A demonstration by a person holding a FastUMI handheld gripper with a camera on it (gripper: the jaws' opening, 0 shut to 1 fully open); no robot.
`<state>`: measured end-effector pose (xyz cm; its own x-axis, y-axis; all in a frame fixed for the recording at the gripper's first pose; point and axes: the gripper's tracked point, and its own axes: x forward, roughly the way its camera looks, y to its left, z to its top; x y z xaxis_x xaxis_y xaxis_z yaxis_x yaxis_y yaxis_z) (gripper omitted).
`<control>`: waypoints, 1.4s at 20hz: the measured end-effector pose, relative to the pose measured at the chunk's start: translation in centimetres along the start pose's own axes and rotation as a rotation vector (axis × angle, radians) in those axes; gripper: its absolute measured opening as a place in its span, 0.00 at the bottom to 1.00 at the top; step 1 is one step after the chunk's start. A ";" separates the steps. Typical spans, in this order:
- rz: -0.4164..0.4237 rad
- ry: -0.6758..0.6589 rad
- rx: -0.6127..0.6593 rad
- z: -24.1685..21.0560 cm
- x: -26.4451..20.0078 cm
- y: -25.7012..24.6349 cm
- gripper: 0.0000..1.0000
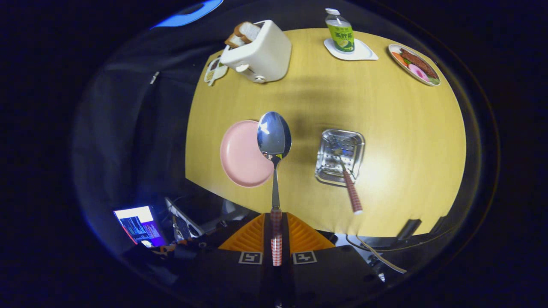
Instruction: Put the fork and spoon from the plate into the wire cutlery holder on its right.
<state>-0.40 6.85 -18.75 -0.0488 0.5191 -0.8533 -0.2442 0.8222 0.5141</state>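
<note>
Gripping the spoon by its checked handle, the gripper has both ribbed, wedge-shaped fingers pressed against the handle, which runs straight forward between them. Its polished oval bowl stands well above the table, seen over the right rim of the round, matte pink plate. The gripper looks steeply down on the smooth, wood-grained table.

Right of the plate, well apart from it, sits the square cutlery holder of shiny perforated metal; the fork already stands in it, its checked handle leaning out toward the gripper.

Beyond these, at the table's far side: a glossy white toaster holding bread slices, a green-labelled bottle on a white coaster, and a plate of food.
</note>
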 end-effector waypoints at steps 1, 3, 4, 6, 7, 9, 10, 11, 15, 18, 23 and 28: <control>-0.020 0.059 0.002 -1.2 -0.9 -1.4 0.11; -0.069 0.163 0.015 -2.0 -1.2 -3.6 0.11; -0.095 0.210 0.020 -2.1 -1.2 -4.5 0.11; -0.131 0.310 0.035 -2.2 -0.9 -5.4 0.11; -0.150 0.351 0.041 -2.1 -0.5 -5.9 0.11; -0.176 0.426 0.046 -1.9 0.6 -6.0 0.11; -0.186 0.461 0.050 -1.8 0.8 -6.0 0.11; -0.201 0.492 0.055 -1.5 1.1 -6.1 0.11; -0.271 0.576 0.057 -0.5 2.5 -6.6 0.11; -0.276 0.594 0.074 0.9 3.5 -6.4 0.12; -0.272 0.560 0.093 2.5 4.5 -6.7 0.16; -0.178 0.375 0.037 4.4 3.9 -5.8 0.51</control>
<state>5.09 5.14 -24.63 -0.3599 0.2524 -0.8982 -0.2466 0.9028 0.3524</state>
